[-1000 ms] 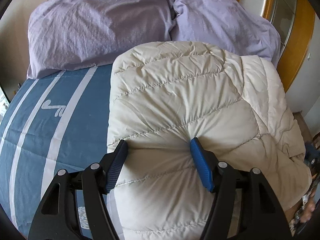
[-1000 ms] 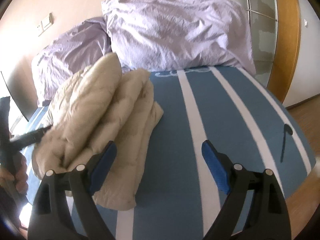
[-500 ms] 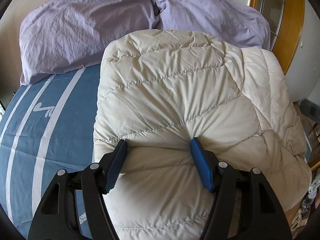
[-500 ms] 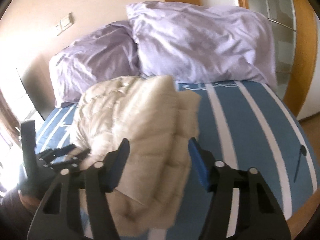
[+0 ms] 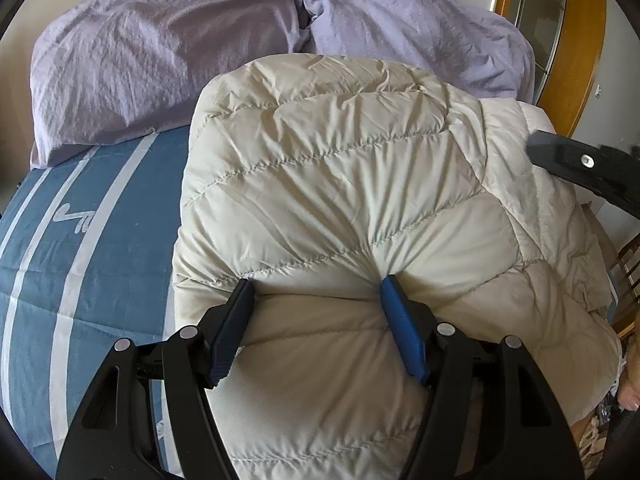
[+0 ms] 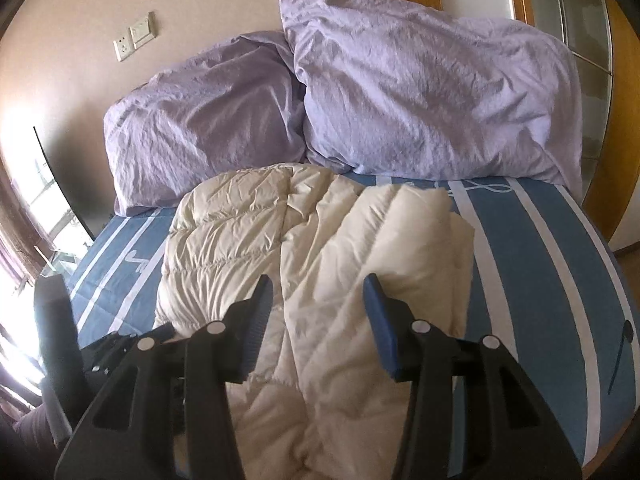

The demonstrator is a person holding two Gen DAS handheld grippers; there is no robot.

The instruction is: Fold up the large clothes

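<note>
Left gripper (image 5: 316, 308) clamped on puffy cream jacket (image 5: 340, 200); right gripper (image 6: 318, 312) closing its jaws around the folded edge. Likely to spring open: slippery fill, shallow bite.

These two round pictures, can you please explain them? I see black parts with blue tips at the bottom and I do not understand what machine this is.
It is no machine: a person holds a hand tool with two fingers in each hand, and each tool carries a wide-angle camera looking along them. One picture comes from the left gripper, the other from the right gripper. On the blue striped bedcover lies a cream quilted jacket, folded, before two lilac pillows. The left fingers pinch a thick fold of the jacket. The right fingers are closing with the jacket between them; a firm grip does not show yet.
</note>
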